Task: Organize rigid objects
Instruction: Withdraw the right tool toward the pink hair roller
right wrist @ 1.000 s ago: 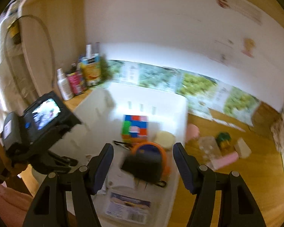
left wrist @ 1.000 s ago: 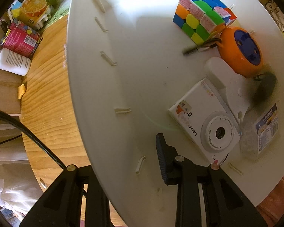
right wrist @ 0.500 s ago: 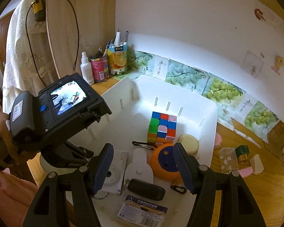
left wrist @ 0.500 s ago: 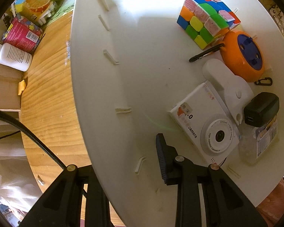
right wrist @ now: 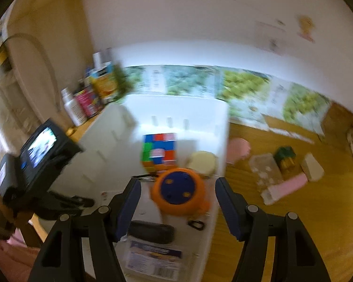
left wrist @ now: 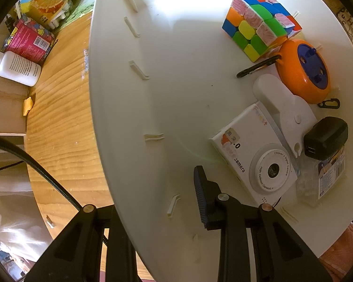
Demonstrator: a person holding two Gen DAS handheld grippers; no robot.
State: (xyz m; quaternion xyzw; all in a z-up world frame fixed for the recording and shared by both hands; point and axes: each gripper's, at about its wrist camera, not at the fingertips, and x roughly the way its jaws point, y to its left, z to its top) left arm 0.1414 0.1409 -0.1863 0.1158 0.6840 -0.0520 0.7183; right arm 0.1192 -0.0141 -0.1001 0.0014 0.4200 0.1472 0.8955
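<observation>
Now the charger (left wrist: 326, 141) lies in the bin (left wrist: 167, 98)
Right gripper (right wrist: 177, 205) hangs wide open, empty; left gripper (left wrist: 153, 197) clamps the bin wall

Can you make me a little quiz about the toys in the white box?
1. True or false: the black charger lies inside the white bin.
2. Which thing sits right next to the puzzle cube? A) toy camera B) orange reel C) white bottle
3. Is the right gripper open or shut?

Key: 1 true. 2 B. 3 open, with nothing between its fingers.
</observation>
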